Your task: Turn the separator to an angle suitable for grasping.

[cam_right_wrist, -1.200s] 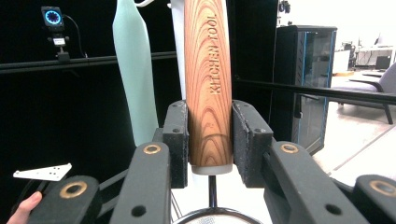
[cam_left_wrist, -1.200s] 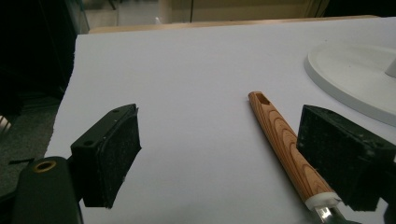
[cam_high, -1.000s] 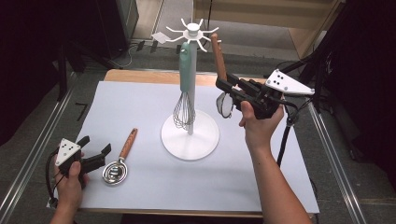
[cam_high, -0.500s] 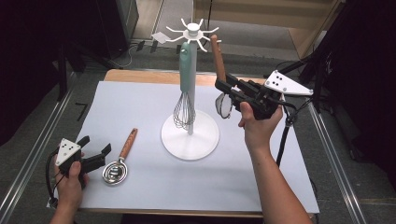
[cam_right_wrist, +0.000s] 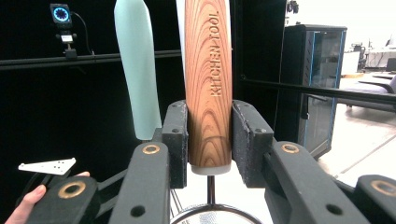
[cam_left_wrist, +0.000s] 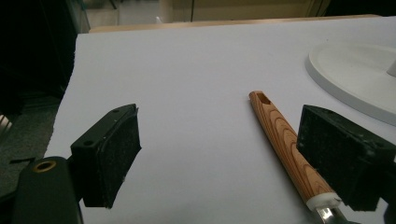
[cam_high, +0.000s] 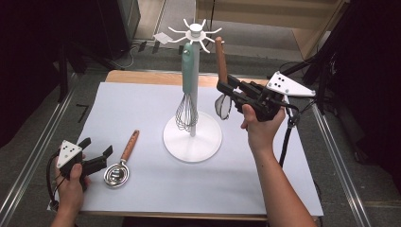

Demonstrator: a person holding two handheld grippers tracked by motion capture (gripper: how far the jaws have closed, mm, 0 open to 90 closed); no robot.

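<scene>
This was a lab or recording studio rather than a home kitchen. The table [cam_high: 142, 99] was a bare white sheet on a wooden top, ringed by black drapes and metal rails [cam_high: 33, 156] on a grey floor, with cables trailing behind it. A small camera with a glowing blue ring [cam_right_wrist: 60, 14] sat on a bar against the dark backdrop, a tall black equipment cabinet [cam_right_wrist: 310, 84] stood to one side, and a bright open room with desks lay beyond.
</scene>
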